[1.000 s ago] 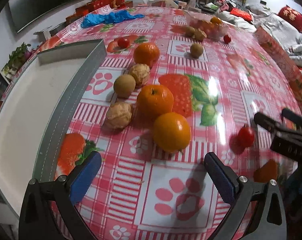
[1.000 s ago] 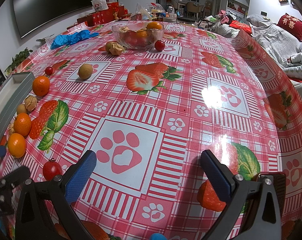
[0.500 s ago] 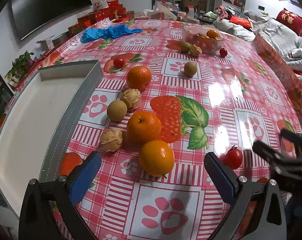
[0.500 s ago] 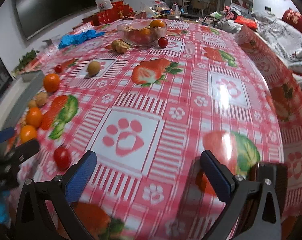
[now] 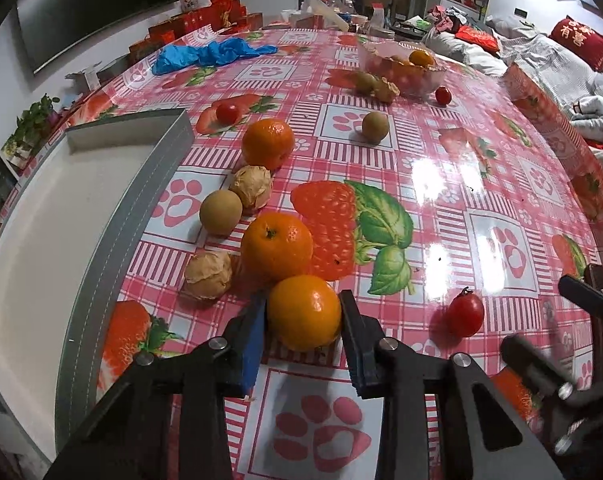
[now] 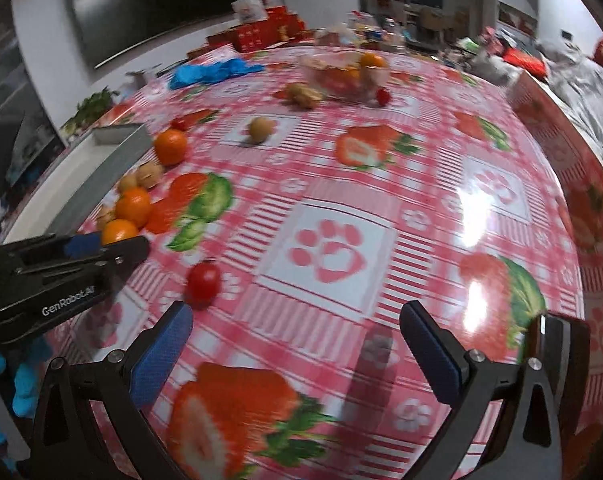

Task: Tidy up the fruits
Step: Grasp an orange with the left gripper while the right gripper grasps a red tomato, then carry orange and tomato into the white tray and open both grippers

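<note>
My left gripper (image 5: 303, 318) is shut on the nearest orange (image 5: 303, 312), which rests on the strawberry-print tablecloth. Two more oranges (image 5: 276, 246) (image 5: 267, 142), two walnuts (image 5: 208, 274) and a brown round fruit (image 5: 220, 212) lie just beyond it, beside a white tray (image 5: 113, 240) with a grey rim on the left. A cherry tomato (image 5: 465, 314) lies to the right. In the right wrist view my right gripper (image 6: 295, 344) is open and empty, with that tomato (image 6: 203, 280) just ahead of its left finger.
A glass bowl of fruit (image 5: 401, 70) stands at the far side with loose fruit around it. Another brown fruit (image 5: 375, 126) and a cherry tomato (image 5: 227, 112) lie mid-table. Blue gloves (image 5: 209, 54) lie far left. The table edge drops off on the right.
My left gripper has moved forward and closed on the nearest orange. My right gripper has swung left, toward the cherry tomato, and stays open.
</note>
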Demonstrator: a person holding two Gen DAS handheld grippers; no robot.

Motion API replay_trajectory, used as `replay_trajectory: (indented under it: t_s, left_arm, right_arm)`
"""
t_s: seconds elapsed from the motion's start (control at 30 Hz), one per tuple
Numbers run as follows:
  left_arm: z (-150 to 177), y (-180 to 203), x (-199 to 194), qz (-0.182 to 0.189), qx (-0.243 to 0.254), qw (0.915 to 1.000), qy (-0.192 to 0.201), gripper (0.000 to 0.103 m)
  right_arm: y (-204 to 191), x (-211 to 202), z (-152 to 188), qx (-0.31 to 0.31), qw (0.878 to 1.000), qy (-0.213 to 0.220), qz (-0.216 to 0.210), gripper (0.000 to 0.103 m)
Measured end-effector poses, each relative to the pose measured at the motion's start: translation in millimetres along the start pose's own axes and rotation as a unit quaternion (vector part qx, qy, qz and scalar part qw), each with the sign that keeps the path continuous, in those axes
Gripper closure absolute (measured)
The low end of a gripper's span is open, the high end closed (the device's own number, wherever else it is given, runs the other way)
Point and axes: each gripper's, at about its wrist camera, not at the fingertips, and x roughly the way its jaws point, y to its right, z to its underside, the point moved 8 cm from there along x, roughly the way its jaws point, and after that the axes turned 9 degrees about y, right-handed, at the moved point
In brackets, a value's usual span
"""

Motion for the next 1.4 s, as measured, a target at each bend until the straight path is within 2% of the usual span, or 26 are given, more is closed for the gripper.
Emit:
replay_trajectory:
  t_s: [0.2,0.3,0.4,0.47,0.53,0.57,0.93,1.23,1.4]
  left_arm:
    - [9,-14,-13,0.003,-0.015,0.9999,0.001,0.067]
    - [11,-23,-24,0.007,-0.018,0.9998,0.008,0.067]
    - [13,-28,-33,0.007,-0.013,0.9998,0.017,0.067]
    - [14,-32,-38,0.008,-0.01,0.9997,0.022,0.067]
    - [14,-36,-44,0.006,-0.008,0.9995,0.028,0.067]
    - [14,-39,-47,0.004,-0.008,0.9994,0.032,0.067]
    - [2,-90,-74,-0.024,-0.023,0.9969,0.071,0.067]
    - [-4,-137,-74,-0.05,-0.053,0.9939,0.083,0.067]
    - [-4,-161,-69,-0.06,-0.067,0.9924,0.084,0.067]
  right_arm:
    - [-25,17,-2,-0.033,0.999,-0.013,0.007,0.002]
    - [-32,22,-5,-0.048,0.998,-0.012,0.024,0.009]
    - [-36,23,-8,-0.052,0.998,-0.01,0.031,0.029]
    - [-38,21,-11,-0.049,0.998,-0.012,0.024,0.058]
    - [-38,21,-11,-0.048,0.999,-0.016,0.019,0.074]
    - [-36,20,-11,-0.041,0.999,-0.018,0.016,0.078]
    - [-32,11,-22,0.046,0.997,-0.031,-0.049,0.079]
    - [-49,12,-35,0.054,0.996,-0.042,-0.064,0.079]
    - [-81,15,-54,0.033,0.995,-0.042,-0.081,0.079]
